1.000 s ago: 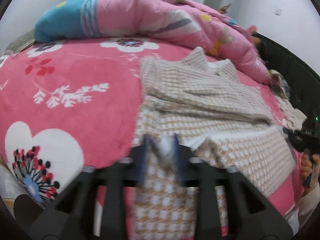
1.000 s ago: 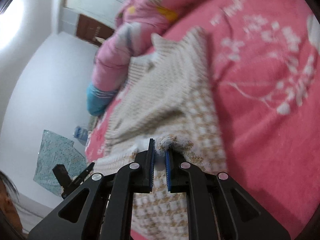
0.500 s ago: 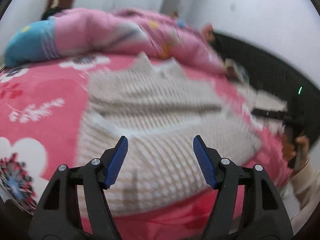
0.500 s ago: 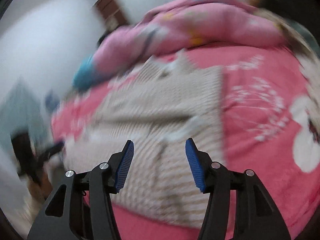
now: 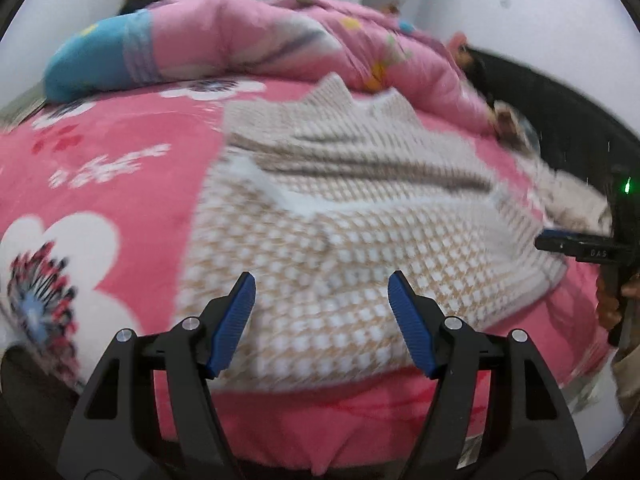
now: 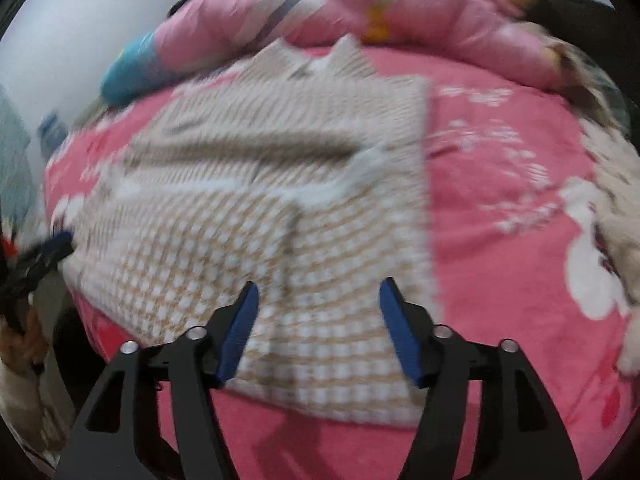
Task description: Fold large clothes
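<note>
A beige and white houndstooth knit garment (image 5: 352, 208) lies folded on the pink flowered bedspread (image 5: 120, 168), its lower part laid up over its body. It also shows in the right wrist view (image 6: 280, 184). My left gripper (image 5: 322, 280) is open and empty, above the garment's near folded edge. My right gripper (image 6: 318, 286) is open and empty, above the near edge on the right side. The right gripper also shows at the right edge of the left wrist view (image 5: 576, 244). The left gripper shows blurred at the left edge of the right wrist view (image 6: 44, 252).
A rolled pink quilt with a blue end (image 5: 240, 40) lies along the far side of the bed. A dark headboard (image 5: 568, 120) and a pale fluffy cloth (image 6: 616, 208) are on the right. A white wall stands behind.
Both grippers were shut on the garment's edge a second ago. They have opened, let it go and drawn back towards the near edge of the bed. The garment now lies folded.
</note>
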Demonstrator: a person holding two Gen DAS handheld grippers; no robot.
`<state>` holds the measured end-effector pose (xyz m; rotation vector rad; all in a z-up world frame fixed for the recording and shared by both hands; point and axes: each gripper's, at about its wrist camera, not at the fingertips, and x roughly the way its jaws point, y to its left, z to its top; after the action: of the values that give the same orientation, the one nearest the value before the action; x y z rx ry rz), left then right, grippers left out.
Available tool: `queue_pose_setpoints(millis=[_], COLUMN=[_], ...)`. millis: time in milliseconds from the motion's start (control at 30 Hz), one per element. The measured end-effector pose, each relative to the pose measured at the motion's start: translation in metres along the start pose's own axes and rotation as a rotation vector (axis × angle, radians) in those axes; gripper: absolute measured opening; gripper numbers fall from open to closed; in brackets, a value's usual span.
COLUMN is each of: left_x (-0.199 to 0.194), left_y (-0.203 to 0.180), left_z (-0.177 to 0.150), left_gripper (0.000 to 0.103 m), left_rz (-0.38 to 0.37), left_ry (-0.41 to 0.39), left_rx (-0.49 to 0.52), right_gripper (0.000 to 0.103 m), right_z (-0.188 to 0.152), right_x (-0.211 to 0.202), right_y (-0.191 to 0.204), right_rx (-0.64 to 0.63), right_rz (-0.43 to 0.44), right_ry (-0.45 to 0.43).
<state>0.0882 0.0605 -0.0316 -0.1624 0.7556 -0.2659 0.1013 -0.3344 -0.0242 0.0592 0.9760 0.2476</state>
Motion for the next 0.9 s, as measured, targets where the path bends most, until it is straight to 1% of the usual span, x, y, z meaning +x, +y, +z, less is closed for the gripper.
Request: queue_pose_setpoints(millis=[33, 100, 167, 200, 233, 267, 300, 333, 400, 433, 467, 500, 533, 567, 600, 633, 700, 733, 767, 800, 833, 867, 900], left_x=[-0.008, -0.025, -0.035, -0.037, -0.034, -0.030, -0.026, -0.017, 0.000, 0.005, 0.009, 0.008, 0.008, 0.009, 0.010, 0.011, 0.015, 0.017, 0.019, 0.019, 0.017, 0.014, 0.008], left_y=[0.005, 0.013, 0.017, 0.020, 0.019, 0.019, 0.020, 0.022, 0.032, 0.038, 0.047, 0.052, 0.055, 0.057, 0.057, 0.058, 0.057, 0.054, 0.051, 0.050, 0.044, 0.037, 0.029], left_z=[-0.002, -0.011, -0.022, -0.031, -0.036, -0.042, -0.047, -0.050, -0.054, -0.054, -0.053, -0.051, -0.049, -0.045, -0.043, -0.042, -0.039, -0.037, -0.034, -0.032, -0.027, -0.021, -0.016], left_gripper=[0.065, 0.065, 0.065, 0.065, 0.065, 0.065, 0.065, 0.065, 0.065, 0.065, 0.065, 0.065, 0.065, 0.063, 0.061, 0.055, 0.047, 0.040, 0.033, 0.029, 0.023, 0.017, 0.015], left_rz=[-0.005, -0.037, -0.114, -0.171, -0.210, -0.225, -0.222, -0.209, -0.182, -0.176, -0.196, -0.205, -0.204, -0.199, -0.183, -0.169, -0.137, -0.110, -0.081, -0.062, -0.029, 0.011, 0.051], left_ry=[-0.010, -0.028, -0.026, -0.009, 0.010, 0.028, 0.043, 0.070, 0.078, 0.074, 0.055, 0.028, 0.012, -0.008, -0.019, -0.025, -0.036, -0.040, -0.036, -0.036, -0.041, -0.048, -0.057], left_rx=[-0.023, -0.075, -0.126, -0.155, -0.179, -0.202, -0.219, -0.245, -0.320, -0.357, -0.406, -0.435, -0.445, -0.446, -0.447, -0.450, -0.447, -0.440, -0.428, -0.415, -0.383, -0.342, -0.290], right_gripper=[0.066, 0.066, 0.067, 0.072, 0.074, 0.074, 0.074, 0.075, 0.074, 0.074, 0.074, 0.074, 0.074, 0.074, 0.073, 0.070, 0.058, 0.056, 0.049, 0.040, 0.035, 0.022, 0.014], right_z=[0.000, -0.006, -0.020, -0.024, -0.032, -0.041, -0.047, -0.056, -0.065, -0.067, -0.065, -0.063, -0.059, -0.057, -0.057, -0.058, -0.058, -0.058, -0.057, -0.056, -0.054, -0.052, -0.049], right_x=[-0.008, -0.018, -0.025, -0.025, -0.023, -0.019, -0.015, -0.006, 0.008, 0.013, 0.014, 0.012, 0.009, 0.008, 0.009, 0.014, 0.018, 0.020, 0.020, 0.020, 0.020, 0.019, 0.015], right_y=[-0.013, -0.030, -0.039, -0.039, -0.037, -0.035, -0.032, -0.030, -0.034, -0.041, -0.047, -0.051, -0.056, -0.059, -0.064, -0.070, -0.076, -0.074, -0.072, -0.072, -0.073, -0.075, -0.075], right_rx=[0.061, 0.158, 0.232, 0.243, 0.254, 0.263, 0.268, 0.281, 0.310, 0.363, 0.406, 0.420, 0.426, 0.435, 0.456, 0.497, 0.526, 0.529, 0.529, 0.521, 0.520, 0.523, 0.527], right_rz=[0.030, 0.144, 0.339, 0.395, 0.463, 0.501, 0.509, 0.489, 0.420, 0.434, 0.447, 0.436, 0.390, 0.358, 0.351, 0.360, 0.336, 0.312, 0.296, 0.272, 0.255, 0.248, 0.251], right_ry=[-0.014, -0.010, 0.006, 0.018, 0.048, 0.085, 0.114, 0.159, 0.195, 0.181, 0.150, 0.125, 0.079, 0.051, 0.035, 0.014, -0.023, -0.046, -0.062, -0.082, -0.093, -0.105, -0.124])
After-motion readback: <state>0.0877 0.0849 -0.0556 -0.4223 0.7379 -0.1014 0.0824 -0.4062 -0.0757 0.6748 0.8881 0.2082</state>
